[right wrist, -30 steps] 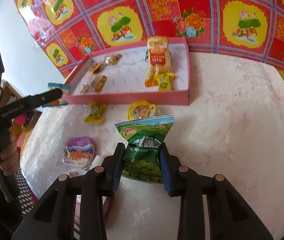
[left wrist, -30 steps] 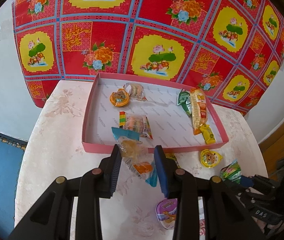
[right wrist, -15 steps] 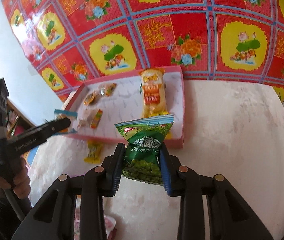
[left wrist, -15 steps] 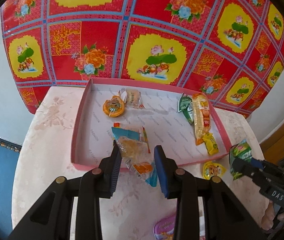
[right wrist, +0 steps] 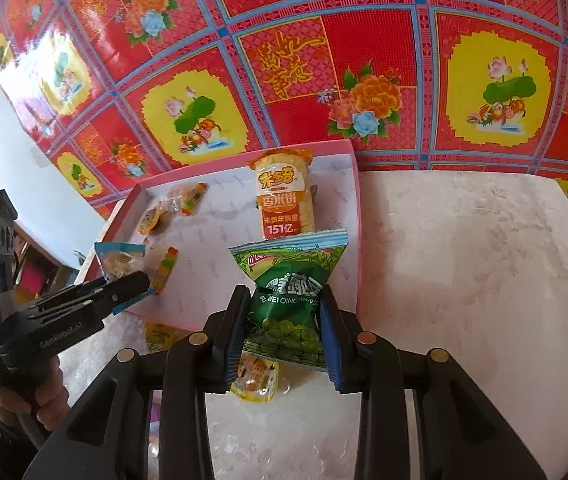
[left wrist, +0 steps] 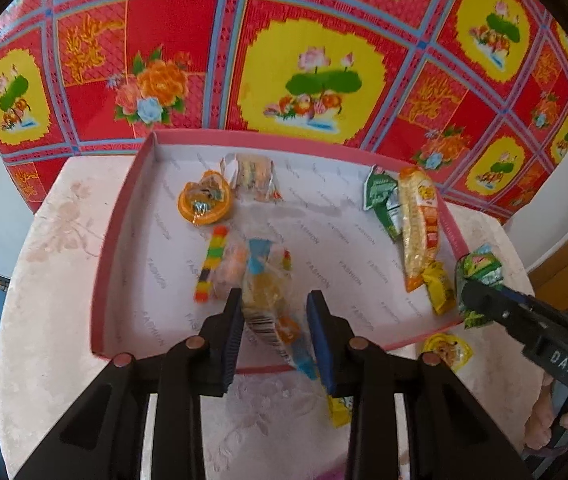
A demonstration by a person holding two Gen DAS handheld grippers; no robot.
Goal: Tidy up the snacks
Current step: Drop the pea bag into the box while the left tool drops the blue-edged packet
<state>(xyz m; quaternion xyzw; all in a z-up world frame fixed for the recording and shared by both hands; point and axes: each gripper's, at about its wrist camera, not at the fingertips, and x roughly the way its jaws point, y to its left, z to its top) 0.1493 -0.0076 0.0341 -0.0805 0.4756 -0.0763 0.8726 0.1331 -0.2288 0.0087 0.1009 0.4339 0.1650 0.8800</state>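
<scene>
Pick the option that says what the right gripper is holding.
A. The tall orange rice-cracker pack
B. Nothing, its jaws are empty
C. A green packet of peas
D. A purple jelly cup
C: in the right wrist view the right gripper has its jaws shut on the green pea packet, held near the front edge of the pink tray, while the orange rice-cracker pack lies inside the tray.

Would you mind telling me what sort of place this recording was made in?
Probably a room in a home: a small pale table with a faint floral pattern stands against a red-and-yellow flowered wall covering, and a pink tray of packaged snacks sits on it.
</scene>
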